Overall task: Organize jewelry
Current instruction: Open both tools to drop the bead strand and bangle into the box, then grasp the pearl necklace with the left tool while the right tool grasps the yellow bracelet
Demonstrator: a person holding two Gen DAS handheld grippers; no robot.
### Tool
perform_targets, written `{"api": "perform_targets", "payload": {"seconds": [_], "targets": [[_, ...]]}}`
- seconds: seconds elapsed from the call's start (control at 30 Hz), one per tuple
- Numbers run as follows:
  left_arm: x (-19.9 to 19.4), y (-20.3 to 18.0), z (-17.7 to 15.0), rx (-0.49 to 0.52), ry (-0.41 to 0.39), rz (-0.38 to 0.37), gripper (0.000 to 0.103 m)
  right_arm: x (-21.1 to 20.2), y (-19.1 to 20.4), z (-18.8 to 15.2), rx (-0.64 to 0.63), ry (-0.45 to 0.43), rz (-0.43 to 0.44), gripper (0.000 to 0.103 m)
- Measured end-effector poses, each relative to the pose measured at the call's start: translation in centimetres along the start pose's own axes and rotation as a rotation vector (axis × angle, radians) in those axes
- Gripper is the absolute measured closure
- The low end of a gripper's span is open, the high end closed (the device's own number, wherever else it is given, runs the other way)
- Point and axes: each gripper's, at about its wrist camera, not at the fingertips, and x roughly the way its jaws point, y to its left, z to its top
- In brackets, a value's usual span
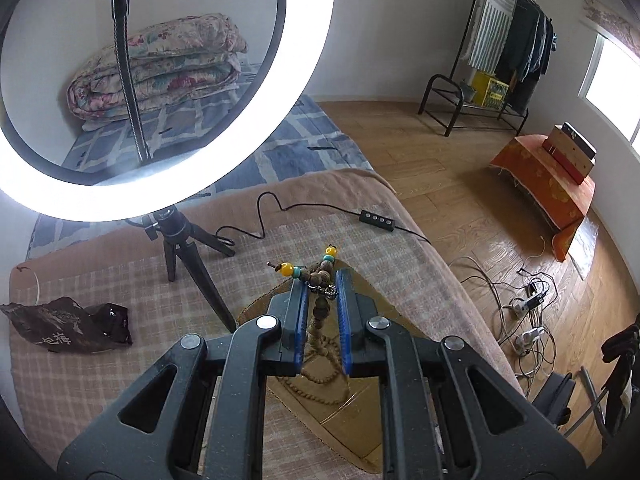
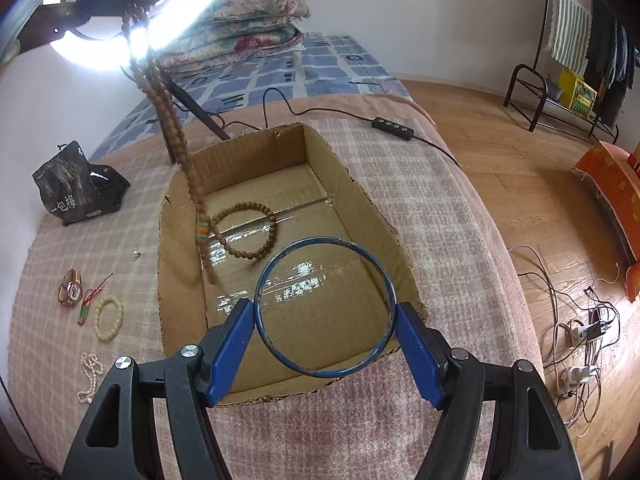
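My left gripper (image 1: 322, 284) is shut on a long brown bead necklace (image 1: 320, 312) with yellow and teal beads. It holds it high; the strand (image 2: 188, 168) hangs down into the open cardboard box (image 2: 360, 200) on the bed. A brown bead bracelet (image 2: 246, 234) lies on the box floor. My right gripper (image 2: 326, 312) is shut on a thin blue bangle (image 2: 280, 258), held over the box's near end. Left of the box lie a watch-like bracelet (image 2: 70, 288), a red cord piece (image 2: 90, 298), a cream bead bracelet (image 2: 109, 318) and a pearl strand (image 2: 90, 376).
A lit ring light (image 1: 168, 184) on a small tripod (image 1: 188, 256) stands behind the box, its cable and switch (image 2: 392, 125) trailing right. A dark snack bag (image 2: 76, 184) lies at the left. The bed edge drops to a wooden floor with cables (image 2: 580, 332) on the right.
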Motion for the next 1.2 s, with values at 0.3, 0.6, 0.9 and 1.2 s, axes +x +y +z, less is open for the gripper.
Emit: {"api": "perform_targets", "payload": {"seconds": [0.3, 0.6, 0.9, 1.2], "targets": [[1.8, 0.1, -1.7, 0.02, 0.052, 0.0, 0.088, 0.3, 1.0, 0.0, -0.032, 0.007, -0.01, 0.018], [-1.0, 1.1, -2.4, 0.033, 0.029, 0.01, 0.063, -1.5, 1.2, 0.4, -0.013, -0.035, -0.009, 0.015], [-8.2, 4.8, -4.3, -0.01, -0.058, 0.058, 0.063, -4.7, 2.8, 0.2, -0.048, -0.081, -0.001, 0.015], [-15.0, 10.0, -8.4, -0.044, -0.141, 0.132, 0.063, -7.9, 5.1, 0.0, -0.078, -0.14, 0.053, 0.014]]}}
